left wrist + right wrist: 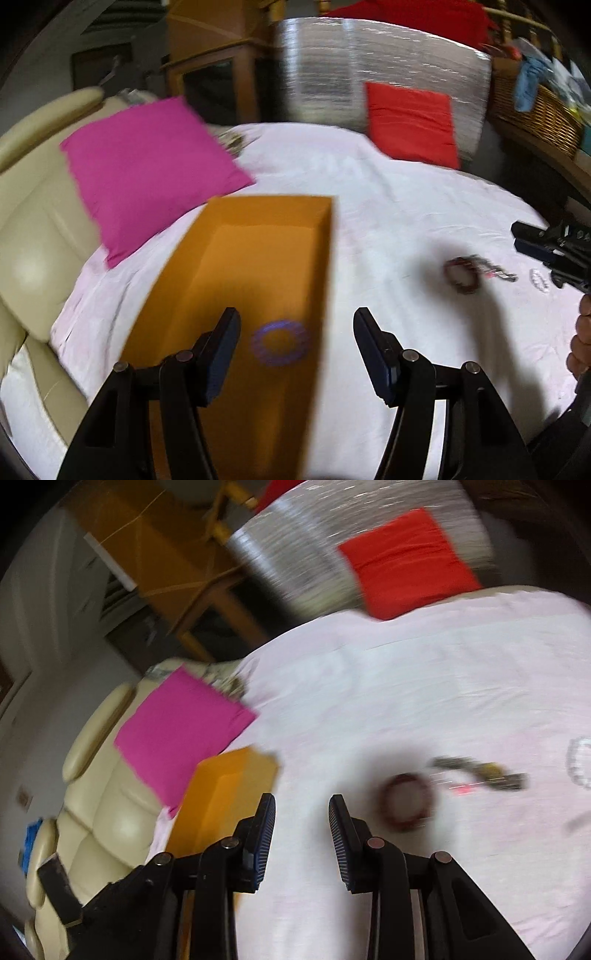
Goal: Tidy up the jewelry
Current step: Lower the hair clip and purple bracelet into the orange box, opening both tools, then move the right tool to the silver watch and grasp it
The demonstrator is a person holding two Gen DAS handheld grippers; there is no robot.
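An orange box [255, 266] lies open on the white sheet [388, 192]. A purple bracelet [279, 342] lies inside it. My left gripper [295, 354] is open above the box, empty. A dark red bracelet [463, 276] lies on the sheet to the right, with a dark chain [495, 271] and a white bead bracelet [540, 280] beyond it. My right gripper [302, 834] is open and empty, hovering left of the red bracelet [406, 801]. The chain [480, 770], the white bracelet [576, 764] and the orange box [225, 797] also show in the right wrist view. The right gripper shows at the left wrist view's right edge [546, 247].
A pink cushion [147, 170] lies left of the box on a cream sofa [33, 206]. A red cushion [410, 125] leans on a silver-wrapped backrest [332, 70]. A wicker basket [535, 110] stands at the far right. Wooden furniture [214, 55] stands behind.
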